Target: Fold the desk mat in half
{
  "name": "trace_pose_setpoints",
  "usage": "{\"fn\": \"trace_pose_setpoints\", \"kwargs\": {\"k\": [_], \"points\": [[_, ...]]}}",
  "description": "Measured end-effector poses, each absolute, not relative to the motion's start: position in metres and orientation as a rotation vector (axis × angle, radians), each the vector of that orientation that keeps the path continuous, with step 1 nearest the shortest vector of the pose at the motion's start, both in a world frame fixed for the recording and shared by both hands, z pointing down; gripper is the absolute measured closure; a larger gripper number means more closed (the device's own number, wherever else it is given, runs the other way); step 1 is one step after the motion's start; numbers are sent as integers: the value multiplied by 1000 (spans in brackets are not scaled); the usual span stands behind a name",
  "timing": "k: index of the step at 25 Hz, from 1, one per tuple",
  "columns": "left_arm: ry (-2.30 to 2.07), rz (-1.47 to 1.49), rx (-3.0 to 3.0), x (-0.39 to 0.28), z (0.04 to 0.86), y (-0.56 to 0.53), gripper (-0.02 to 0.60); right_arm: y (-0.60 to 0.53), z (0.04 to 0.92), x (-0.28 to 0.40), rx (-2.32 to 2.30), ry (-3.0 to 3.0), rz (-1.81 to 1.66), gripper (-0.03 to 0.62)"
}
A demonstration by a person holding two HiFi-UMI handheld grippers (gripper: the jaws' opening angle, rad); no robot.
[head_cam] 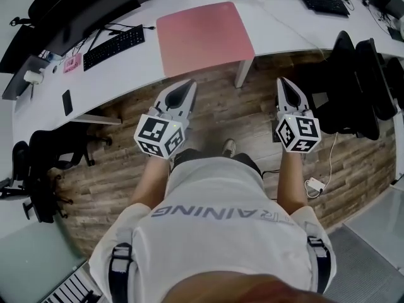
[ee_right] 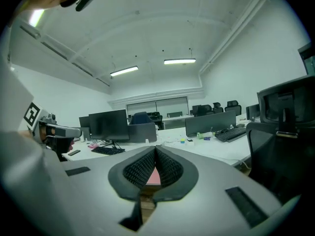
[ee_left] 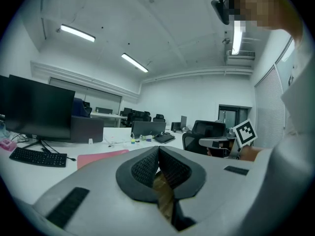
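Note:
A pink desk mat [head_cam: 203, 35] lies flat on the white desk [head_cam: 278, 27] ahead of me, reaching the desk's near edge. Both grippers hang short of the desk, over the wooden floor. My left gripper [head_cam: 187, 86] points at the mat's near left corner, jaws shut with nothing between them. My right gripper [head_cam: 284, 84] is to the right of the mat, also shut and empty. In the left gripper view the mat [ee_left: 101, 158] shows left of the closed jaws [ee_left: 158, 151]. The right gripper view shows the mat [ee_right: 153, 177] through the slit below its closed tips [ee_right: 155, 150].
A black keyboard [head_cam: 114, 47], a phone [head_cam: 67, 102] and a pink item [head_cam: 71, 63] lie on the desk left of the mat. Another keyboard [head_cam: 323, 1] is at the far right. Black office chairs [head_cam: 353, 84] stand right and left [head_cam: 47, 169]. A desk leg [head_cam: 243, 73] stands below the mat.

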State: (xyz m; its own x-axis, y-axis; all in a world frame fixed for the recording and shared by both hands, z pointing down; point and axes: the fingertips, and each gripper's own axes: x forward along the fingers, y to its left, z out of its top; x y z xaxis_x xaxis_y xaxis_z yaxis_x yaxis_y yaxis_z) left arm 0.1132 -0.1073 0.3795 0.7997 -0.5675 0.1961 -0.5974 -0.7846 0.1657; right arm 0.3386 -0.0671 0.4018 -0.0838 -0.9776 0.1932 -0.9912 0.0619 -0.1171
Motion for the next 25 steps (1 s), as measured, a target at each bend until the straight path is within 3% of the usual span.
{"fn": "trace_pose_setpoints", "kwargs": {"k": [12,25], "points": [[-984,257,2658,122,418,-176,554,-146,449,365,2040,-2218,521,571],[-824,288,2678,109,439,-330,554,-266,465,359,2183,-1995,615,571]]}}
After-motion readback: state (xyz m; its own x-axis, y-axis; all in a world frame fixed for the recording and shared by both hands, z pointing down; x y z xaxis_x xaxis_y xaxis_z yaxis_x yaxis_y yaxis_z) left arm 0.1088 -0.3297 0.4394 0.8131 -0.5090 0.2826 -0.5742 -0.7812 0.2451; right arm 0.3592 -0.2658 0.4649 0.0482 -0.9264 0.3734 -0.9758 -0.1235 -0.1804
